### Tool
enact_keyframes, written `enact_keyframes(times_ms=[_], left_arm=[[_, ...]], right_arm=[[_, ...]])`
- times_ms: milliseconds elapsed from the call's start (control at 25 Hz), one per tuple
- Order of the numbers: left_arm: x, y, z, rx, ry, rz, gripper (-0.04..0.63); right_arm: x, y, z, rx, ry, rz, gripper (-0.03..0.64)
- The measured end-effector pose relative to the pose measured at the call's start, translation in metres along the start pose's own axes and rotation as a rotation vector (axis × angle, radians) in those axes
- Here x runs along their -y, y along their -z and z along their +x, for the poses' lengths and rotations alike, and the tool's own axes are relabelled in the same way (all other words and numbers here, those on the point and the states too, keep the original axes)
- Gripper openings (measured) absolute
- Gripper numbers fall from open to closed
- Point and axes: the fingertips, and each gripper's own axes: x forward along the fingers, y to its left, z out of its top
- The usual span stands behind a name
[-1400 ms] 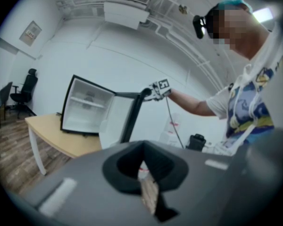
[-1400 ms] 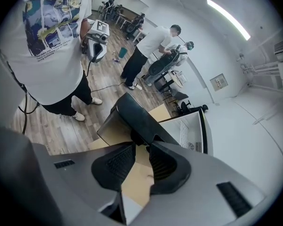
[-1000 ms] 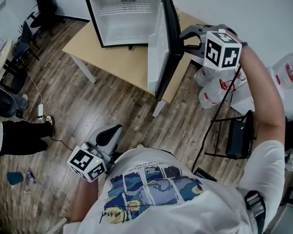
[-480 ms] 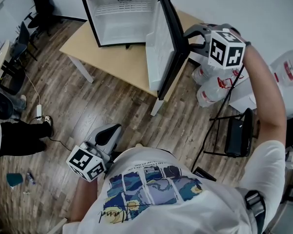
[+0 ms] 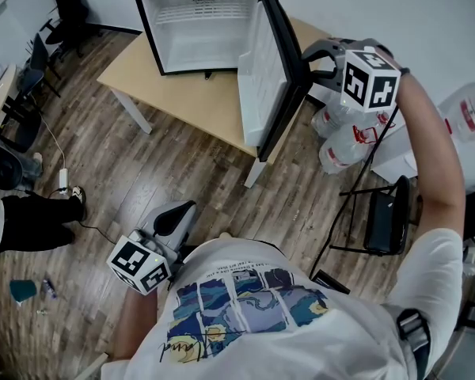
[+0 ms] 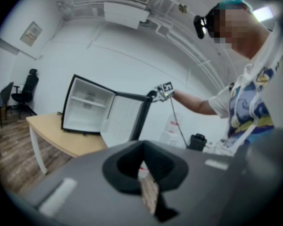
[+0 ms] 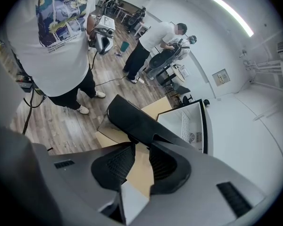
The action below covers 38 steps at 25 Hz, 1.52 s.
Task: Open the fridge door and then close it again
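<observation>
A black mini fridge with a white, bare inside stands on a wooden table. Its door hangs wide open to the right. My right gripper is at the door's outer side, by the top free corner. In the right gripper view the black door edge crosses just past the gripper, whose jaws stand slightly apart with tabletop showing between them. My left gripper hangs low by my hip, far from the fridge. In its own view the left gripper shows only a sliver between its jaws.
Large water bottles lie on the floor right of the table, next to a black folding chair. A person's legs and a cable are at the left. Office chairs stand at the back left. Other people work farther off.
The door has swung slightly wider and my right gripper has shifted a little right with it. The left gripper has stayed put.
</observation>
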Motion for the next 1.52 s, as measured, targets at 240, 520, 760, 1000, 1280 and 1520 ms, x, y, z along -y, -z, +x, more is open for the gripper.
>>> enact_keyframes(times_ms=[240,520,760,1000,1280,1520], left_arm=[[0.001,0.000,-0.003,0.001,-0.001,-0.003,0.008],[0.001,0.004,0.000,-0.002,0.001,-0.004,0.008],[0.003,0.002,0.000,0.000,-0.002,-0.002,0.008],[0.004,0.004,0.003,-0.005,0.007,-0.009,0.008],[-0.003,0.004,0.008,0.001,0.009,-0.018,0.008],[-0.020,-0.002,0.006,0.004,0.026,-0.020,0.008]], right_arm=[[0.000,-0.001,-0.002,-0.004,0.001,0.003,0.071],[0.000,0.001,0.001,-0.012,0.002,-0.006,0.071],[0.000,0.000,0.000,-0.019,0.000,-0.019,0.071],[0.000,-0.001,-0.001,-0.018,0.000,-0.027,0.071],[0.000,-0.003,-0.001,-0.015,0.000,-0.030,0.071],[0.004,-0.015,0.004,-0.010,-0.006,-0.028,0.071]])
